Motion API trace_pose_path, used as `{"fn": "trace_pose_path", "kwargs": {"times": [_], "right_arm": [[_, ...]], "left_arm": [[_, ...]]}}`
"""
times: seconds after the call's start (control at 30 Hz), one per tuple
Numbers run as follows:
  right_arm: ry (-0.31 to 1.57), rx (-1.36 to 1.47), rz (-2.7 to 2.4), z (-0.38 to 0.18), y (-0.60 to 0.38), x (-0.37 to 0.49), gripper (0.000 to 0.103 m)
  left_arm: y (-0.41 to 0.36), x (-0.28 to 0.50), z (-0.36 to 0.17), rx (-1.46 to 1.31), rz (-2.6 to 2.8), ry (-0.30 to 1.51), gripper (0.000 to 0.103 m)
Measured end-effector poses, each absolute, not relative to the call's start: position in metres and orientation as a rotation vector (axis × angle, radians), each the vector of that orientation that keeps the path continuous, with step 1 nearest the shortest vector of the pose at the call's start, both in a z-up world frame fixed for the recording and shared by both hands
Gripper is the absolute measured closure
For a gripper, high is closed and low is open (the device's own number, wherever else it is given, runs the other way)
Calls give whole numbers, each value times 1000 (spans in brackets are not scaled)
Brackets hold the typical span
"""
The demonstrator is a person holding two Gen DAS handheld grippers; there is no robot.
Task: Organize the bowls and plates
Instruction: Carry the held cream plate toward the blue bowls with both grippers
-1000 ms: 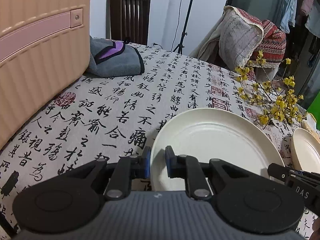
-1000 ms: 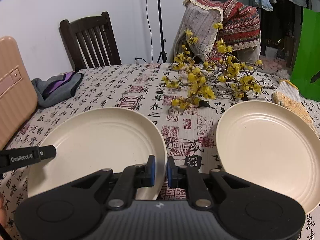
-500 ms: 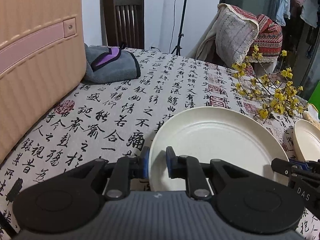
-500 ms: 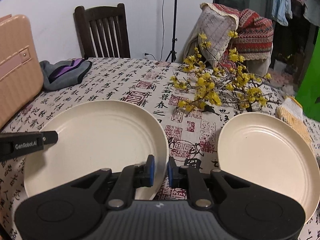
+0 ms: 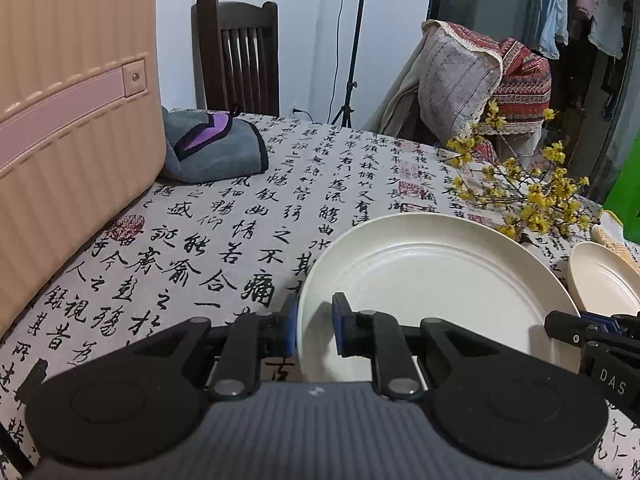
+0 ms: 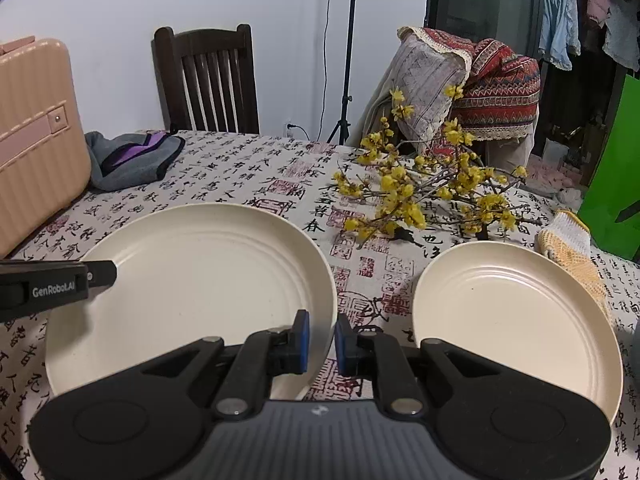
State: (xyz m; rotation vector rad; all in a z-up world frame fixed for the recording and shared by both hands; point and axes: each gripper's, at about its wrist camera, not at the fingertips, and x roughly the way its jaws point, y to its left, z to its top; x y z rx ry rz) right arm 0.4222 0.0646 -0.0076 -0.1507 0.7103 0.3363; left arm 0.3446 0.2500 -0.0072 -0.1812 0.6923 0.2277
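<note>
Calligraphy-printed cloth covers the counter (image 5: 248,216) in the left wrist view, with a pink suitcase (image 5: 68,128) standing on its left side and a grey and purple cloth (image 5: 216,148) lying just beside it. Behind are a dark wooden chair (image 5: 240,52), a light stand (image 5: 352,60) and a seat draped with patterned blankets (image 5: 480,72). Nearest the camera, the left gripper (image 5: 314,330) is clamped on the near left rim of the large cream plate (image 5: 436,284), one blue pad outside the rim and the other on the inner face. A branch of yellow blossoms (image 5: 520,188) lies beyond the plate. At the right edge the smaller cream plate (image 5: 604,280) shows partly, with the right gripper's black body below it.

From the right wrist view, the same printed counter (image 6: 240,176) carries both plates side by side and apart. The right gripper (image 6: 322,336) is pinched on the near right rim of the large cream plate (image 6: 192,276), the rim passing between its blue pads. The left gripper's finger reaches over that plate's left edge. To the right, the smaller cream plate (image 6: 516,320) lies on the cloth, ungripped, with a yellow and white glove (image 6: 568,244) touching its far right edge. The yellow blossoms (image 6: 424,188) spread behind both plates, and the suitcase (image 6: 36,140) and grey cloth (image 6: 132,160) sit at the far left.
</note>
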Motion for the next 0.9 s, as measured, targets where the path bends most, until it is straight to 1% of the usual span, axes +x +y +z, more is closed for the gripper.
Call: {"fn": "trace_pose_path", "kwargs": {"times": [0.5, 0.9], "right_arm": [[685, -103, 345, 11, 44, 407, 91], [677, -80, 355, 19, 32, 397, 91]], "left_arm": [[234, 326, 14, -165, 221, 628, 87], [226, 315, 24, -166, 231, 630, 87]]}}
